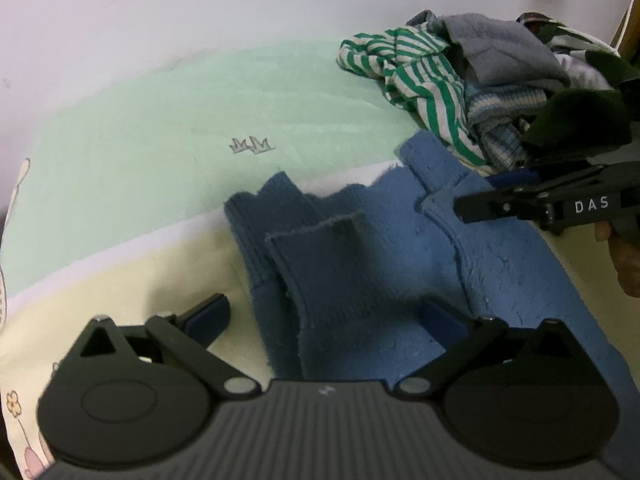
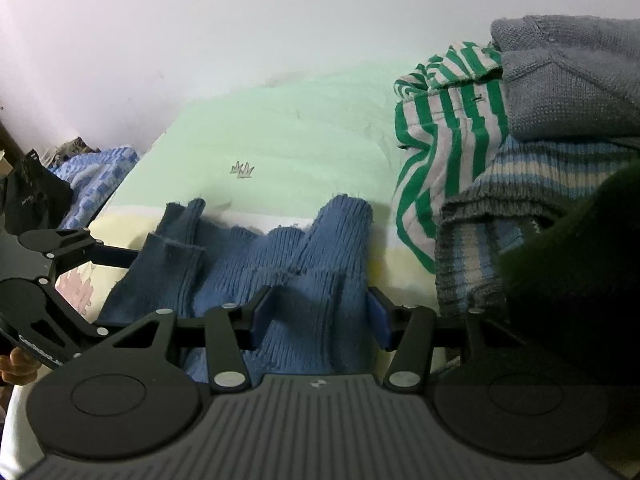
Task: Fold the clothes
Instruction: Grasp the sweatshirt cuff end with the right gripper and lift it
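A pale wall [image 2: 200, 40] rises behind a bed [image 1: 140, 120] covered in mint and cream sheeting. Toward its left edge, the left tongs [image 1: 326, 316] stand released, spread wide over the folded blue sweater [image 1: 360, 260], their right finger half sunk in the knit. Over the sweater's other end, the right tongs [image 2: 318, 314] straddle a ridge of knit; whether the pads press it is unclear. At the right edge, a heap of clothes [image 2: 500, 140] is cut off, a dark blurred garment [image 2: 580, 260] masking part.

I see the sweater [image 1: 360, 256] spread on the bed sheet [image 1: 160, 120], directly ahead of me. Behind it to the right sits 1 heap of clothes [image 1: 480, 80], the wall [image 2: 240, 20] beyond.
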`<control>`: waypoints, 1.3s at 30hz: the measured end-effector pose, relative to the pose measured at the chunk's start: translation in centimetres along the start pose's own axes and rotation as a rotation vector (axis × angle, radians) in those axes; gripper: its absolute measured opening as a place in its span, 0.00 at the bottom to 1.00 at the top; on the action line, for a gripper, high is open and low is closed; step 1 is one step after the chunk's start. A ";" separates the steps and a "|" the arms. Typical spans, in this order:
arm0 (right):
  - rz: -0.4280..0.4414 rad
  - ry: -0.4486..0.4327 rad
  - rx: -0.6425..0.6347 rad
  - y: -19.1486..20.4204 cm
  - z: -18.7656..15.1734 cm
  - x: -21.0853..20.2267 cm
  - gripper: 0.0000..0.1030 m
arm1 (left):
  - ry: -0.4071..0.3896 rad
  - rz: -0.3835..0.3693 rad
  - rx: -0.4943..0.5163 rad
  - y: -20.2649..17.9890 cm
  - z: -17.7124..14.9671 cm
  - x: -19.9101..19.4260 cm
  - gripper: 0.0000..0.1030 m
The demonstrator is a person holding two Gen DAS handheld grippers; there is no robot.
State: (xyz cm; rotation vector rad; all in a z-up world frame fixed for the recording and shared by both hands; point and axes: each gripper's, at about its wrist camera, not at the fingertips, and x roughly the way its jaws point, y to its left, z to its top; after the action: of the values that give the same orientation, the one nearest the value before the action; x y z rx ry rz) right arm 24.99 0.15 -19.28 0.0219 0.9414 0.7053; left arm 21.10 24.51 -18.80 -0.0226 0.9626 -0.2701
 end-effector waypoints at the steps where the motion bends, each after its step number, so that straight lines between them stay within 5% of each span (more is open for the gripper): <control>1: 0.001 -0.001 -0.001 -0.1 0.0 0.0 0.52 | -0.007 0.002 0.006 0.0 -0.2 -0.1 0.97; 5: -0.003 0.005 -0.053 0.0 -0.2 -0.2 0.49 | -0.038 0.001 0.013 0.1 -0.6 -0.4 0.94; 9: -0.002 0.022 -0.046 -0.1 0.2 -0.1 0.48 | -0.076 -0.044 -0.046 0.7 -0.3 -0.7 0.63; 14: -0.003 0.026 -0.027 0.0 0.3 0.0 0.33 | -0.098 -0.050 -0.039 0.2 -0.4 -0.8 0.51; 18: 0.000 0.049 -0.065 0.6 0.5 -0.1 0.25 | -0.120 -0.053 -0.013 -0.3 -0.3 -1.3 0.26; 21: -0.002 0.058 -0.061 0.6 0.7 0.1 0.27 | -0.131 -0.046 0.006 -0.4 -0.6 -1.3 0.26; 23: -0.005 0.059 -0.038 0.3 0.9 0.3 0.41 | -0.131 -0.053 -0.008 -0.1 -0.6 -1.3 0.27; 28: 0.025 0.016 0.031 -0.4 1.3 0.9 0.48 | -0.123 -0.061 -0.081 1.1 -0.4 -0.6 0.50; 32: 0.015 0.029 -0.035 0.6 1.4 1.0 0.31 | -0.114 -0.036 -0.050 0.3 -0.1 -0.5 0.43; 35: 0.008 0.044 -0.067 1.0 1.6 0.7 0.20 | -0.113 -0.016 -0.020 -0.6 -0.1 -0.8 0.27; 39: -0.021 0.049 -0.114 1.6 1.7 -0.2 0.17 | -0.119 -0.005 -0.032 -0.8 0.1 -1.4 0.20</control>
State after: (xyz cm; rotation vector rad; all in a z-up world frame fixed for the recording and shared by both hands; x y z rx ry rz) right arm 25.36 1.75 -17.65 -0.1057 0.9458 0.7415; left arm 20.25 24.06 -17.50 -0.0694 0.8485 -0.2552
